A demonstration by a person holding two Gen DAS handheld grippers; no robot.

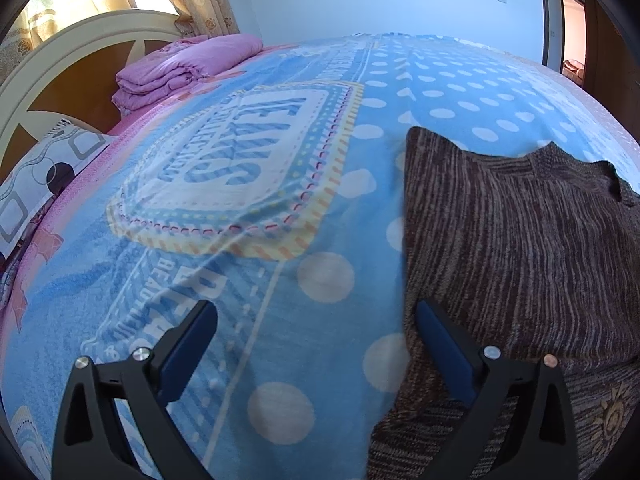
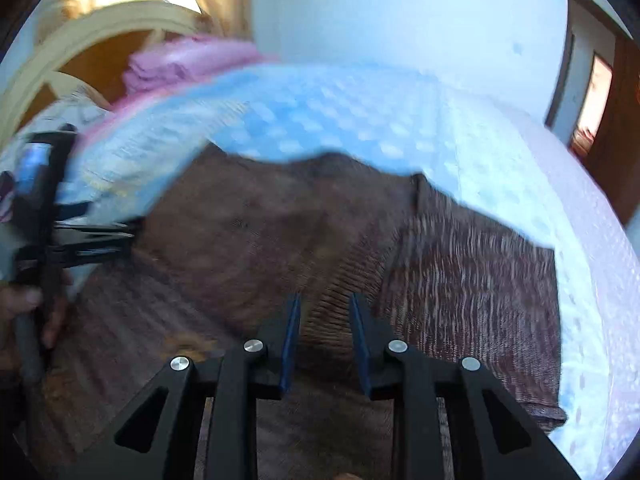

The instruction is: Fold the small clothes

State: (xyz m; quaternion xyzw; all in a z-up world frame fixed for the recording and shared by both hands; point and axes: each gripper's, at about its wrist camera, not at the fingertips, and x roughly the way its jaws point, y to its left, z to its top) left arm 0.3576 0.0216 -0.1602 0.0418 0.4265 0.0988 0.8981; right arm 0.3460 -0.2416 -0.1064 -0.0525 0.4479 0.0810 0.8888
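A brown striped knit sweater point(image 1: 520, 248) lies flat on the blue dotted blanket point(image 1: 248, 184) of a bed. My left gripper point(image 1: 316, 316) is wide open and empty over the sweater's left edge, its right finger point(image 1: 444, 352) above the knit. In the blurred right wrist view the sweater point(image 2: 280, 232) fills the middle. My right gripper point(image 2: 324, 320) hovers over it with the jaws partly open and nothing between them. The left gripper point(image 2: 96, 240) shows there at the far left, held by a hand.
A folded pink quilt point(image 1: 180, 68) and a patterned pillow point(image 1: 36, 184) lie by the cream headboard point(image 1: 60, 52) at the far left. A doorway point(image 1: 574, 36) is at the far right. Blue blanket point(image 2: 340, 120) stretches beyond the sweater.
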